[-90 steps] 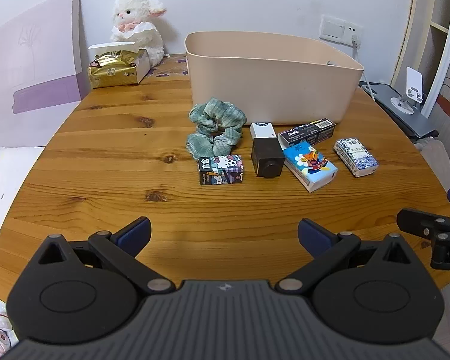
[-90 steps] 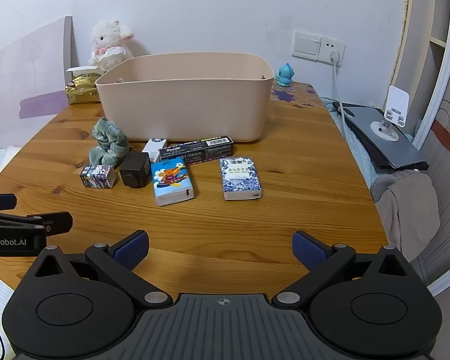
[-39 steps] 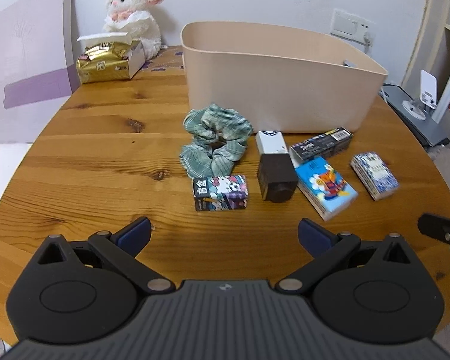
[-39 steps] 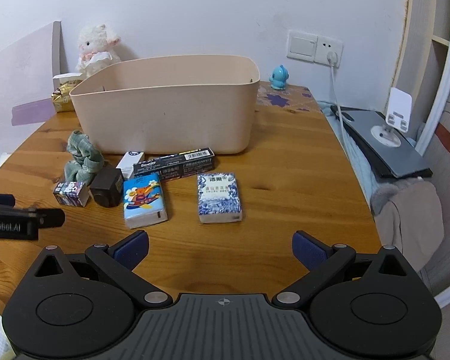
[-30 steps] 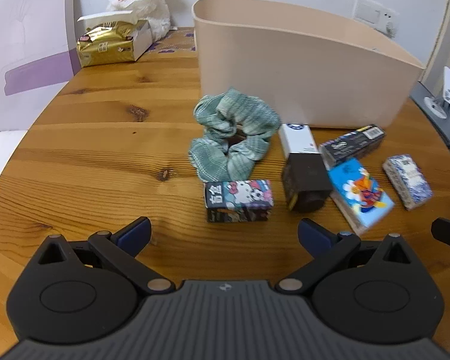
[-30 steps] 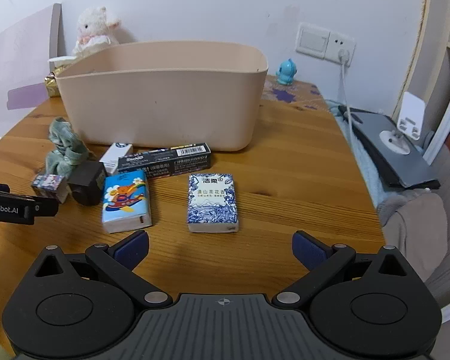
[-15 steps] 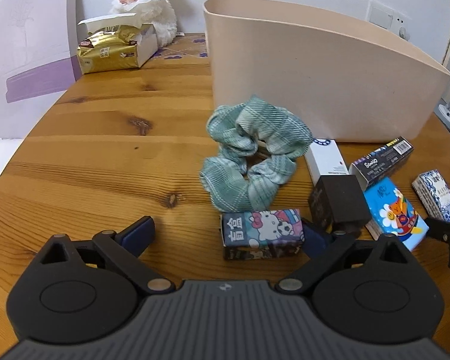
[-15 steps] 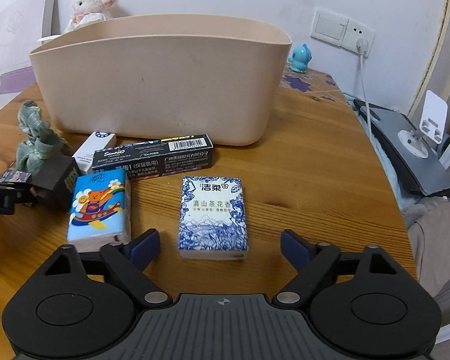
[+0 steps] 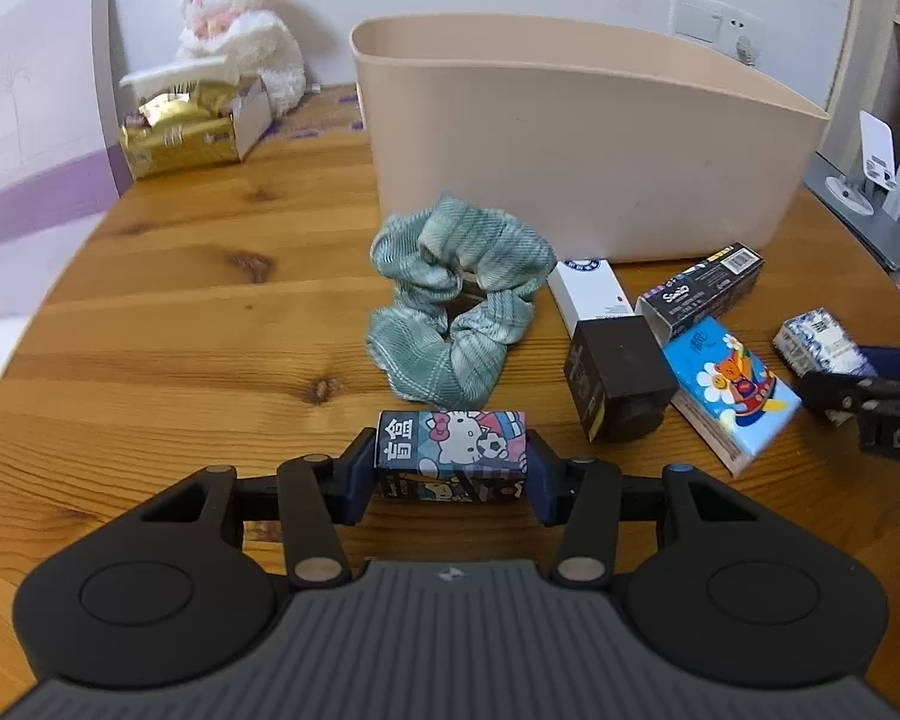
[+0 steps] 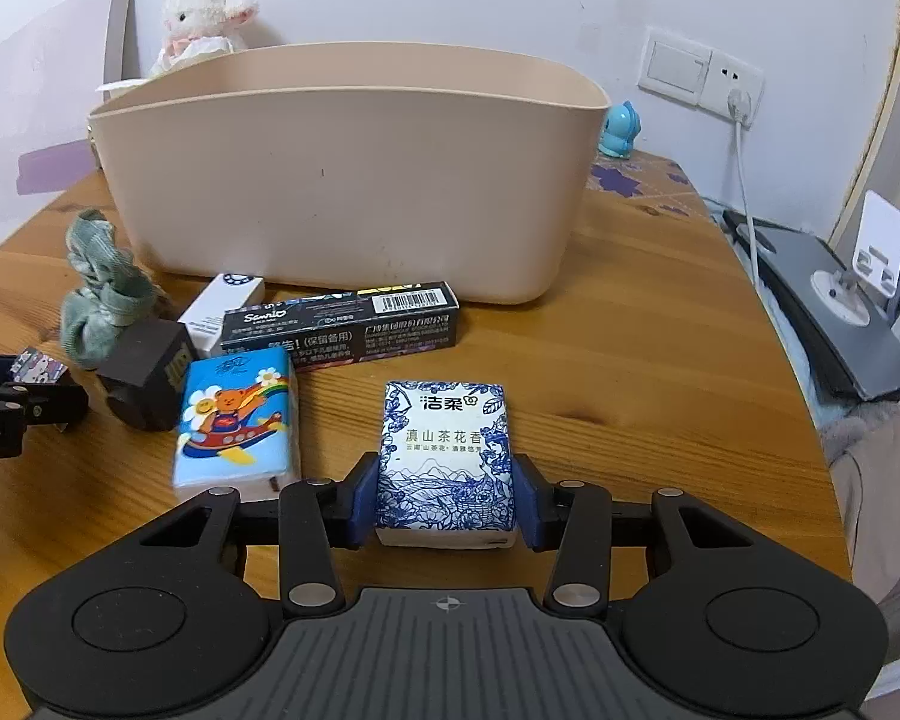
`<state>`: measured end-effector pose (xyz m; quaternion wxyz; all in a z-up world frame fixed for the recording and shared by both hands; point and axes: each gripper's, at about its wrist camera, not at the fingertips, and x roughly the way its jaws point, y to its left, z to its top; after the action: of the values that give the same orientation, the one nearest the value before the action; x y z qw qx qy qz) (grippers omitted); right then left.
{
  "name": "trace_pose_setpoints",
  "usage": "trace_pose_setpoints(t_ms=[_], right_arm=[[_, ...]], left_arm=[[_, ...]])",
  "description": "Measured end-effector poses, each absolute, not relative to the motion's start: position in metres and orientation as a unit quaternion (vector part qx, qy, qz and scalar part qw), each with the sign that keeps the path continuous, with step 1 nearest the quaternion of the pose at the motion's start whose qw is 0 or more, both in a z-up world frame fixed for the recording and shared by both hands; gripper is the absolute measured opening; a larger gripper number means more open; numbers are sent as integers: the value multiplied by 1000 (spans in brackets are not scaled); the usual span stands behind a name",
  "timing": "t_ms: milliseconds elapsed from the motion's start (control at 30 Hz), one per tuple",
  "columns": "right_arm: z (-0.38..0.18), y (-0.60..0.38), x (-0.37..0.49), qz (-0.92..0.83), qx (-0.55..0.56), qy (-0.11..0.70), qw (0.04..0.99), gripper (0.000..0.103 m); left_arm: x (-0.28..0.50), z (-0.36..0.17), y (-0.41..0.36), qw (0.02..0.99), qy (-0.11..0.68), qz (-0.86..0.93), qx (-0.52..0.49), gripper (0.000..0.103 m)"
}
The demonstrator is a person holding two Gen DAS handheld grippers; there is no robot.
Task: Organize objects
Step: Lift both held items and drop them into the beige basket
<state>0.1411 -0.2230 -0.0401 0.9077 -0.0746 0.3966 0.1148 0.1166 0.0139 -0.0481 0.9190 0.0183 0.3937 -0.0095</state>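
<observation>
Hello Kitty box point(image 9: 450, 447) and blue-and-white tissue pack point(image 10: 444, 459), both free on the surface point(image 9: 180, 330) half a second ago, now sit clamped in the left hand-held gripper point(image 9: 450, 471) and right hand-held gripper point(image 10: 445, 501), ready for lifting into the beige bin point(image 9: 570, 138).

Two grippers: left gripper point(image 9: 450, 471), right gripper point(image 10: 446, 495); one beige bin point(image 9: 576, 138); two tissue packs: cartoon-bear pack point(image 10: 234, 420), blue-and-white pack point(image 10: 446, 456); one green scrunchie point(image 9: 456, 306); one Hello Kitty box point(image 9: 450, 450); one dark brown cube point(image 9: 615, 384); one white box point(image 9: 591, 297); one long black box point(image 10: 342, 324); one plush lamb point(image 9: 234, 18); one gold packet point(image 9: 177, 141); one blue figurine point(image 10: 617, 129)
</observation>
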Motion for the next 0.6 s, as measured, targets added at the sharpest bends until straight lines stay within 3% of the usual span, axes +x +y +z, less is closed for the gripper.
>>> trace_pose_setpoints(t_ms=[300,600], right_arm=[[30,-247,130,107,-62,323,938,42],[76,-248,160,106,-43,264,958,42]], left_arm=[[108,26,23,951,309,-20,14,52],[155,85,-2,968,243,-24,56,52]])
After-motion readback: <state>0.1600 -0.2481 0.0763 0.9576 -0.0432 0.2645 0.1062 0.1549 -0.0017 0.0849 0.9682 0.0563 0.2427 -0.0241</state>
